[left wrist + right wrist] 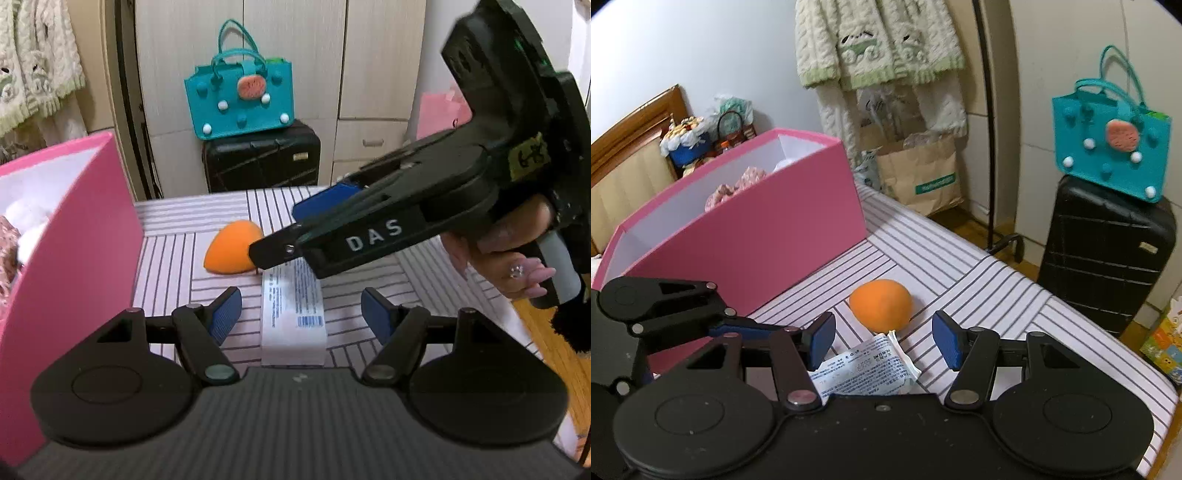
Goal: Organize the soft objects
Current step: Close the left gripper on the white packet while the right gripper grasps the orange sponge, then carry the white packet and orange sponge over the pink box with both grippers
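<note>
- Two views, left wrist first.
- Left gripper (301, 314) at 6 o'clock, tongs spread apart, clamped on nothing, blue pads either side of a white printed packet (293, 317) lying flat on the striped bedsheet (369, 199).
- Orange soft ball (232, 251) just past the packet toward 11 o'clock, resting on the sheet, near the pink box (74, 240) at 9 o'clock.
- Right gripper (280, 236) reaching in from 2 o'clock, held by a hand (509, 254), black fingertip close against the ball's right side; touching or not, cannot tell; tongs apart or together, cannot tell from this side.
- Teal handbag (240, 103) atop a black suitcase (262, 158) at 12 o'clock.

- Right wrist view next.
- Right gripper (884, 341) at 6 o'clock, tongs wide apart, gripping nothing.
- Orange soft ball (881, 304) ahead at 12 o'clock of the pads, on the sheet, between and beyond them.
- White printed packet (864, 369) below the ball, its upper edge touching or just short of it, nearer the left pad.
- Left gripper (683, 314) at 9 o'clock, beside the pink box (757, 236), pink and white soft items inside.
- Cream knit sweater (879, 40) hanging at 12 o'clock; brown paper bag (923, 173) below; teal handbag (1112, 147) on suitcase (1104, 254) at 2 o'clock.
</note>
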Demonstrator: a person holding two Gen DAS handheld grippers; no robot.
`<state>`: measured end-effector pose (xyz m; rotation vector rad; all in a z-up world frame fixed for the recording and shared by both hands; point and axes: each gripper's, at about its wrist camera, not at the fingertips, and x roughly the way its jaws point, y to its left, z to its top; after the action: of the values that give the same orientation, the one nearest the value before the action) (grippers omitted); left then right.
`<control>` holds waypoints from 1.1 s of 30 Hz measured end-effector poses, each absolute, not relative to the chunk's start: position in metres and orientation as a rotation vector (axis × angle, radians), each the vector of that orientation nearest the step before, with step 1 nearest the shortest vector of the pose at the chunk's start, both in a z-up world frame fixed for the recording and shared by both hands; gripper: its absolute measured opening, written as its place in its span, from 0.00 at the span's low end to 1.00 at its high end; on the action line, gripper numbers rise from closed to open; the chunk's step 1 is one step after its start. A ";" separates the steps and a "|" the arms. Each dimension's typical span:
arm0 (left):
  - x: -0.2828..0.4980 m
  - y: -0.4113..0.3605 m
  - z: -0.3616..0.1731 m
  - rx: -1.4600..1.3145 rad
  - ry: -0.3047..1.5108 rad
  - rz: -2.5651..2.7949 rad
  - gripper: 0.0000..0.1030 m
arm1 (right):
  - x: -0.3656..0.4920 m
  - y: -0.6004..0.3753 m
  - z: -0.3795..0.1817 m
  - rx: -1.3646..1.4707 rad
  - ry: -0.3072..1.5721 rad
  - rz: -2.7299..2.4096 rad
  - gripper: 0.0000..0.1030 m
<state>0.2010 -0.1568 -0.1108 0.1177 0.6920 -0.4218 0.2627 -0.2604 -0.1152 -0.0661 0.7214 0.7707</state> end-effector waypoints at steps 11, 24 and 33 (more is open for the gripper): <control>0.215 -0.168 -0.134 0.158 0.725 -0.400 0.69 | 0.288 -0.238 -0.137 -0.120 0.737 0.799 0.62; 0.209 -0.173 -0.135 0.169 0.688 -0.404 0.37 | 0.269 -0.251 -0.129 -0.055 0.671 0.754 0.46; 0.190 -0.165 -0.120 0.110 0.705 -0.480 0.37 | 0.238 -0.259 -0.113 -0.026 0.679 0.687 0.46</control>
<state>0.1899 -0.1654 -0.1199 0.1099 0.7052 -0.4800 0.2381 -0.2592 -0.1133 -0.0257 0.6787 0.6872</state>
